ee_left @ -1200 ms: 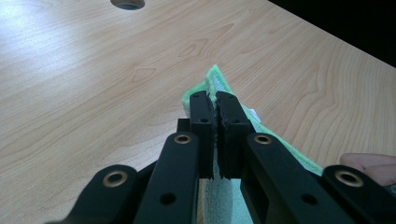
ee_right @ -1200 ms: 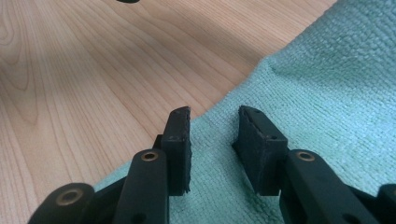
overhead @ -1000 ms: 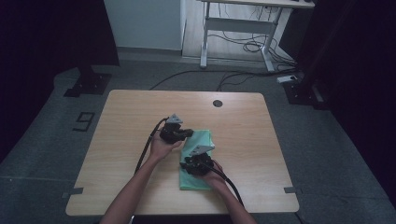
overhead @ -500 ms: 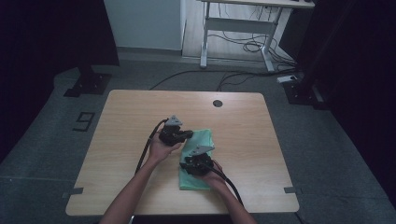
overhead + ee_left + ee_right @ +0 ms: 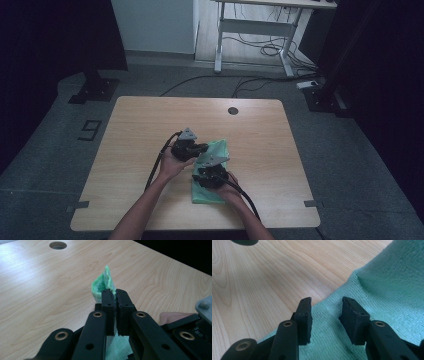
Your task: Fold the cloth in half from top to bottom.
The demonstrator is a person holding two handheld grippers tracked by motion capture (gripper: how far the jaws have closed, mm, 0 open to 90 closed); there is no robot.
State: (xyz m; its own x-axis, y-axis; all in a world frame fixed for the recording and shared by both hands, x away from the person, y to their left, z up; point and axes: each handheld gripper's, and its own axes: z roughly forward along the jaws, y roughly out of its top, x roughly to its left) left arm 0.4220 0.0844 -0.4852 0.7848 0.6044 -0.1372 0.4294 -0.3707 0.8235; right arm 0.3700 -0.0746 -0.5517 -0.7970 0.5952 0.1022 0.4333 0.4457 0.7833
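A green cloth lies folded on the wooden table, just right of centre near the front. My left gripper is shut on a raised corner of the green cloth, which sticks up past the fingertips. In the high view the left gripper sits at the cloth's left edge. My right gripper stands open just above the green cloth near its edge, nothing between its fingers. Seen from above, the right gripper hovers over the cloth's front part.
A round cable hole sits near the table's far edge. Black cables trail from both grippers toward the front edge. Beyond the table stand a white desk frame and loose floor cables.
The left gripper has shifted slightly toward the cloth's left edge with the corner pinched. The right gripper stays in about the same place over the cloth.
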